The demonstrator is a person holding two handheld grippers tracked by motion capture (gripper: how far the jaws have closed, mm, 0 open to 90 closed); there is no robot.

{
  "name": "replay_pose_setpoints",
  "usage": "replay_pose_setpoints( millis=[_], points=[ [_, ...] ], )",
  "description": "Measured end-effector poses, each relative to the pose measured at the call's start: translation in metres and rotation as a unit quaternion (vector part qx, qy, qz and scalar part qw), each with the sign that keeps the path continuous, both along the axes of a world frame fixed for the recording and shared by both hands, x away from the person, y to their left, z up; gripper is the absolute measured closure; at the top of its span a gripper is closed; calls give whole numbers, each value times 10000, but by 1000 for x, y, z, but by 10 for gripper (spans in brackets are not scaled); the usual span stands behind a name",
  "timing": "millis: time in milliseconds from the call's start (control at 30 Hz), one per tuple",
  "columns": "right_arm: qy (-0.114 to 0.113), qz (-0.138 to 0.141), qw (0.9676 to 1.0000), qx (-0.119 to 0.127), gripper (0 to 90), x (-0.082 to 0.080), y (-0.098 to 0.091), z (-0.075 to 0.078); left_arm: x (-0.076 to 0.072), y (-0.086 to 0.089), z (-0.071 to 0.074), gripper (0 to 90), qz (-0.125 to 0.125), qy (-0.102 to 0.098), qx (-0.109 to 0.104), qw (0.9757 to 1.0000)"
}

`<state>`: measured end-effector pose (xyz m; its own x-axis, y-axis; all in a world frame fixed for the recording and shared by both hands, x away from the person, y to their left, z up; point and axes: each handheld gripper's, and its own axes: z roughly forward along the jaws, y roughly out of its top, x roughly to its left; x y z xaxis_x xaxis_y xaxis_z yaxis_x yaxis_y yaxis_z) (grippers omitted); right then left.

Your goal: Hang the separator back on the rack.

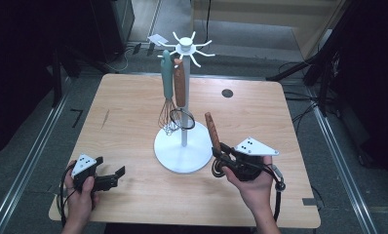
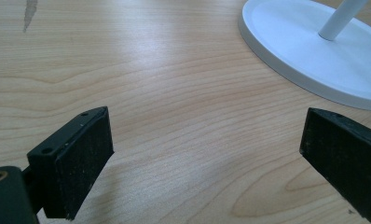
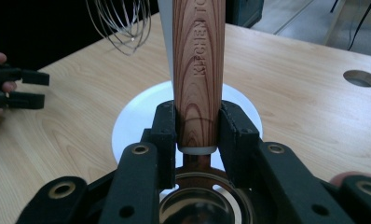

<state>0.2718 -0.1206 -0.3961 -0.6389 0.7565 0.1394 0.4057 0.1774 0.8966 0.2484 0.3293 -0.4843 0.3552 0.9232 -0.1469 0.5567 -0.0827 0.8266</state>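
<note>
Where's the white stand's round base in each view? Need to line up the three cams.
High view: white stand base sits at table centre, just left of the right tool, which grips a wooden-handled utensil.
Left gripper view: its rim fills the top right corner, with the pole rising from it.
Right gripper view: behind the clamped wooden handle, the base shows either side.
Shared landmark: the stand's white pole.

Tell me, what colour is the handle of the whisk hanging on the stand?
Pale teal. The whisk's handle shows best in the high view.
</note>
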Motion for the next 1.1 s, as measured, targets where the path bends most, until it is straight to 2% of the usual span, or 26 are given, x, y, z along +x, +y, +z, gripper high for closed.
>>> replay_pose_setpoints(
  millis=[100,433,600,833,1033,1100],
  points=[
    [-71,49,9999,117,712,-2,0,3,0,1,0,26,15,-3,-44,10000],
    [-253,36,9993,279,711,-9,5,12,-1,2,0,26,85,-57,-74,9999],
    [-324,86,9983,471,712,-12,5,16,-2,3,0,26,154,-66,-73,9998],
    [-422,168,9980,441,711,-14,12,22,-3,3,0,26,228,-82,-57,9997],
    [-511,225,9972,500,712,-15,16,27,-3,3,0,26,265,-80,-46,9996],
    [-551,168,9968,554,711,-15,18,29,-3,3,0,25,301,-83,-67,9995]
  ],
)
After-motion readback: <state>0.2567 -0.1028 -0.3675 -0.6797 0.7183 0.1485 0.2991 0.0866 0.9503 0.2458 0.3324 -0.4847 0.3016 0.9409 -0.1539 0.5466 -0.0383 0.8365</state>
